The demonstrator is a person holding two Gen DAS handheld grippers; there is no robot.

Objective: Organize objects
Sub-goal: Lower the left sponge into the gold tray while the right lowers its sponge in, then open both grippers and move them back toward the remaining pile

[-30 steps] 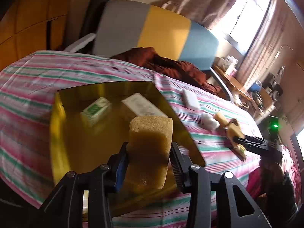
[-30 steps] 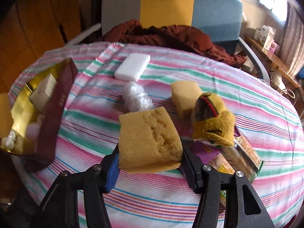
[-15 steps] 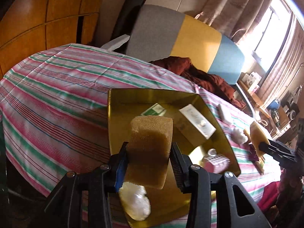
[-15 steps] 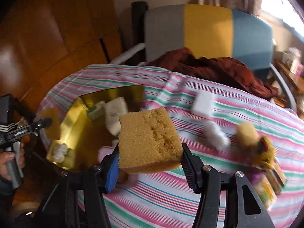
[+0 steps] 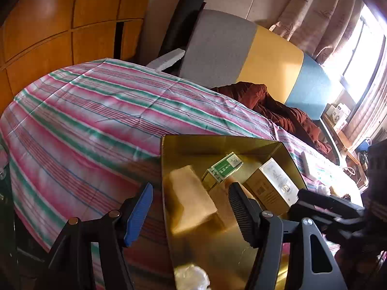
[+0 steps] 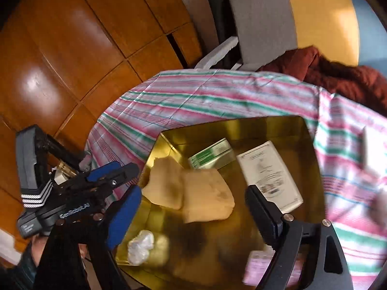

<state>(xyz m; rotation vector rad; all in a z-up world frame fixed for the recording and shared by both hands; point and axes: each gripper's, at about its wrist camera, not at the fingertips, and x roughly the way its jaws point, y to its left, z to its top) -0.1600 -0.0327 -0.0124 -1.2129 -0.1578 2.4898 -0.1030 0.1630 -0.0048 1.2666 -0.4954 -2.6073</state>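
Now both grippers (image 5: 191,213) (image 6: 193,213) just opened; sponges (image 6: 208,197) in gold tray (image 6: 312,169).

Room bkgd. Table w/ striped pink-green-white cloth (image 5: 96,120) as landmark. Behind table: chair (image 5: 241,55) w/ grey, yellow, blue back panels; brown cloth (image 5: 273,106) heaped on its seat; black roll (image 5: 183,21) leaning beside it. Left of table: wood-panel wall (image 6: 72,36), glossy w/ glare. Right of table: bright window (image 5: 362,48) w/ patterned curtains (image 5: 321,19); cluttered shelf (image 5: 338,120) below window.
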